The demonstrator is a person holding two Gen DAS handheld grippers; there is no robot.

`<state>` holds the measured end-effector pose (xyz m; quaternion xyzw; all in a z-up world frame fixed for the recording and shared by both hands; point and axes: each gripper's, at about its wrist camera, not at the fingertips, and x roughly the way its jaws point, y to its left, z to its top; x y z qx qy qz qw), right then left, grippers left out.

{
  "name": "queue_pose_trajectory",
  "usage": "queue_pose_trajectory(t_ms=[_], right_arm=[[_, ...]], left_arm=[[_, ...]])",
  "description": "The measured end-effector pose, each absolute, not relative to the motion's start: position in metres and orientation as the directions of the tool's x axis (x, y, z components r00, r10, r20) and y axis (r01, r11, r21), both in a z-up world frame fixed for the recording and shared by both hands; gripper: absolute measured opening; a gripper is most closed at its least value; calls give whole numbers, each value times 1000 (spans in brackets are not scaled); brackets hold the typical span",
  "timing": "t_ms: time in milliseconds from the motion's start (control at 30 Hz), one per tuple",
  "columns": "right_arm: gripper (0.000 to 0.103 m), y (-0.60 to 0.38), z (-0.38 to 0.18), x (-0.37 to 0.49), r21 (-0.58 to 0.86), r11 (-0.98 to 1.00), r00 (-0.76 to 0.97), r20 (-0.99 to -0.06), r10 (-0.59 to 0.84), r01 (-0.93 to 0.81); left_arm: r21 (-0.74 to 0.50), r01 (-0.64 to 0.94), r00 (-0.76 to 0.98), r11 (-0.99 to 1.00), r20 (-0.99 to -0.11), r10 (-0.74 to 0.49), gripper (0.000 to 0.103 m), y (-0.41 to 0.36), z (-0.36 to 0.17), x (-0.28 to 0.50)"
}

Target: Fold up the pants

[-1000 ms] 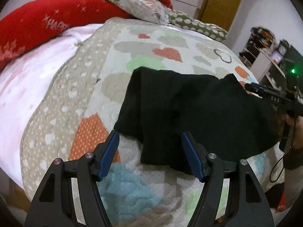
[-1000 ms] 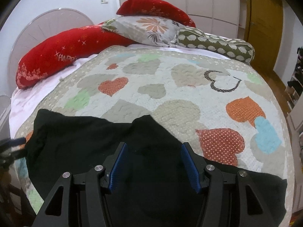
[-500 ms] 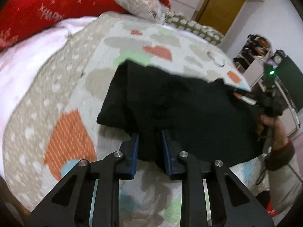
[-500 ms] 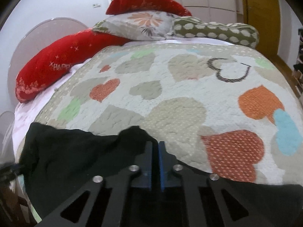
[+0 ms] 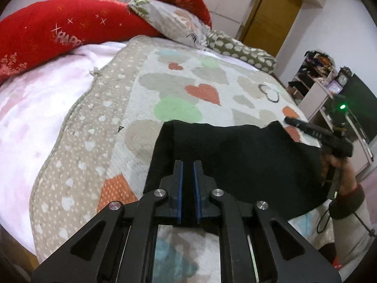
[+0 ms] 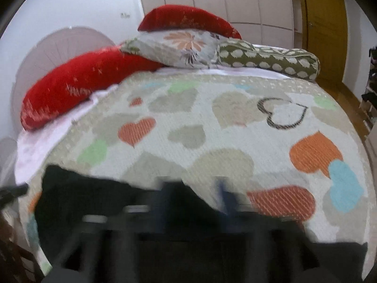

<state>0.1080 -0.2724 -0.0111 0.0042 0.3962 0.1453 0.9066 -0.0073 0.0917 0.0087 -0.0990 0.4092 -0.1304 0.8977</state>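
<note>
The black pants [image 5: 235,160] lie folded across the near part of a heart-patterned quilt [image 5: 188,87]. My left gripper [image 5: 187,167] is shut on the pants' near left edge, with black cloth between the blue pads. In the right wrist view the pants [image 6: 94,202] fill the bottom of the frame. My right gripper [image 6: 192,188] is blurred by motion, and its blue fingers stand apart over the pants' far edge. The right gripper also shows in the left wrist view [image 5: 318,136], held by a hand at the pants' right end.
Red pillows [image 5: 59,35], a floral pillow [image 5: 172,21] and a green spotted bolster [image 5: 242,52] line the head of the bed. A pink sheet [image 5: 35,108] lies left of the quilt. Shelves and a screen [image 5: 329,89] stand to the right, with a wooden door [image 5: 271,11] behind.
My left gripper closed onto the pants' near edge and stays shut on it. My right gripper closed at the pants' far edge, then opened again and is moving fast, blurring its view.
</note>
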Motion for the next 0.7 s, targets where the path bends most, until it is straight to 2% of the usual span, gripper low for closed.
queue_pose_trajectory(t_ms=[100,133,300,367,400,433,467,500,533,700], right_arm=[[66,-276,-17,105,146,950,625,-724,292,-275],[66,-278,-20,105,144,951,622,-728,288,-272],[66,-280,-30,108,177,947,604,-735,308,-267],[62,-277,-35,110,188,939,592,-736,329,-287],[38,-275,-37,111,192,935,584,-738,337,-298],[12,-272,-40,112,186,933,573,-746,339,-308],[7,-271,-41,112,174,936,575,-749,328,-307],[6,-270,-40,110,172,935,581,-745,329,-309],[3,-270,-37,109,180,933,585,-737,338,-312],[2,-268,-13,109,204,924,619,-692,371,-325]], left_arm=[[-342,160,620,926,-695,-364,76,95,6,-18],[-348,166,614,923,-696,-373,77,93,4,-20],[-311,142,549,940,-765,-336,77,75,-20,-22],[-346,87,521,934,-783,-339,77,75,-36,-16],[-377,44,510,925,-788,-345,59,76,-45,-12],[-383,27,508,923,-790,-343,37,76,-48,-12],[-387,21,509,922,-789,-343,37,73,-48,-12],[-374,36,524,927,-783,-336,28,68,-43,-14],[-351,58,534,935,-780,-326,25,64,-37,-17],[-347,140,585,927,-727,-360,23,63,-3,-9]])
